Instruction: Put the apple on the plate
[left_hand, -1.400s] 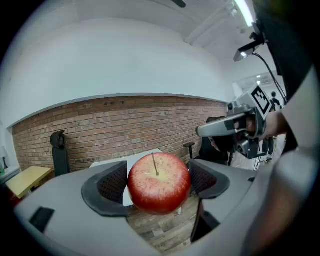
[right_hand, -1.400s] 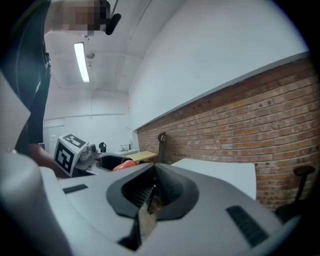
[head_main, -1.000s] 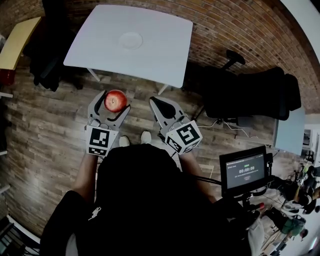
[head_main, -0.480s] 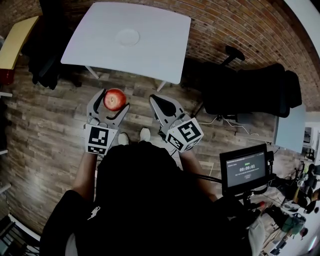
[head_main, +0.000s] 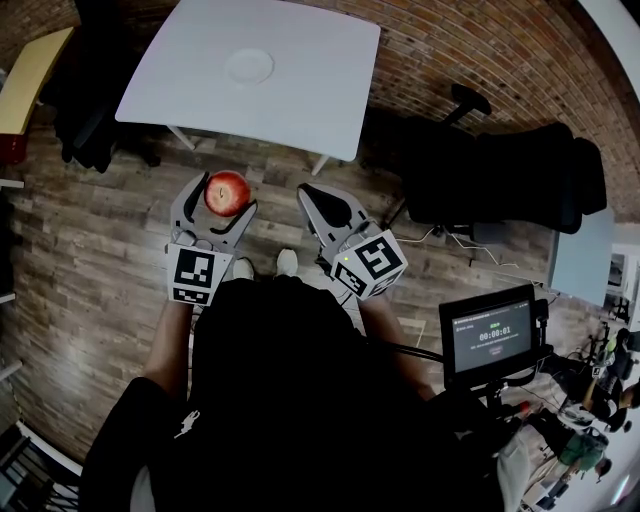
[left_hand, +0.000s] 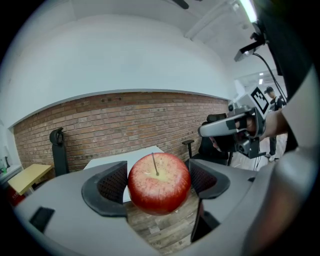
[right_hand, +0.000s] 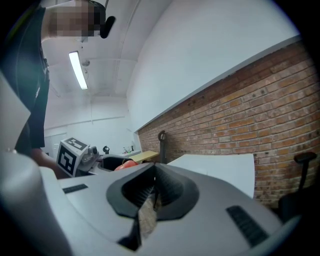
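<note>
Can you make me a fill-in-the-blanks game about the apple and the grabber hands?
1. The left gripper is shut on a ___ apple.
2. The right gripper holds ___ between its jaws.
3. The plate sits on the ___ table.

Missing words: red; nothing; white.

— What's around here?
— A white table (head_main: 310, 80) on a plank floor (head_main: 80, 270), with a black chair (head_main: 500, 190) to its right.
— Anything else?
— A small lit screen (head_main: 490, 340) at lower right
</note>
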